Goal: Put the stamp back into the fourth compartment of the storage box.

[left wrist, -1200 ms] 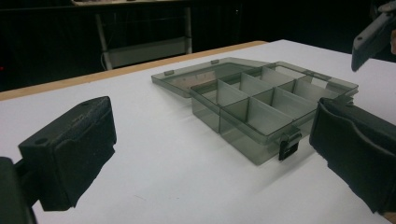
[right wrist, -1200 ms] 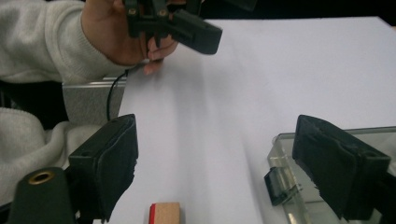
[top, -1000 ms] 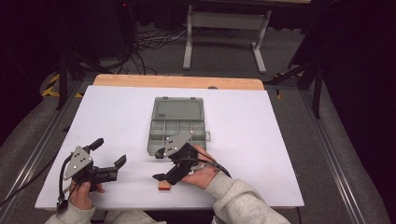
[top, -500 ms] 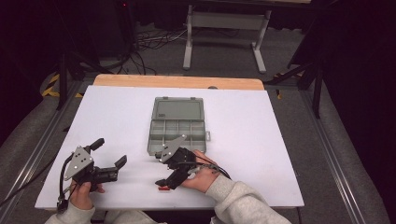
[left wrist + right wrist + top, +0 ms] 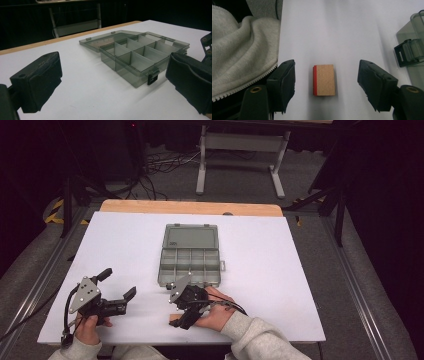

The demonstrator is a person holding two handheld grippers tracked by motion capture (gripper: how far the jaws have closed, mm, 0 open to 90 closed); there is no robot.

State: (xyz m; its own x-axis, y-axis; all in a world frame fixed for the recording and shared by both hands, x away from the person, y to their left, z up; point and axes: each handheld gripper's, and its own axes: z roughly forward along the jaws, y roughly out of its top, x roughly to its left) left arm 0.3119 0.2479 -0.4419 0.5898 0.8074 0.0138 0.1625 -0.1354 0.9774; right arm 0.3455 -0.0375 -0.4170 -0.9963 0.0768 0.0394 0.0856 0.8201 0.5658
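Currently the work looks barely begun: nothing is gripped and nothing has gone into the box.

On the left of the white desk (image 5: 300, 270), near its front edge, the left tool (image 5: 119, 287) is held just above the surface. Its jaws are spread wide and hold nothing; its view looks between them toward the box.

Right of it, the right tool (image 5: 181, 321) points down at the front edge. In its own view the jaws are wide open on either side of a small block (image 5: 324, 80), tan on top with a red edge. The block lies flat on the desk between them, touching neither.

Beyond, at mid-desk, sits a clear grey box (image 5: 190, 266) with its lid folded back flat. Its compartments appear empty.

Judging from this, what is left is closing on the block, lifting it, and probably placing it in a compartment.

From above, the hand and right tool cover most of the block; just an orange sliver shows. A grey sleeve (image 5: 239, 47) crowds the left of the right tool's view. The box's nearest cells are hard to check from above.
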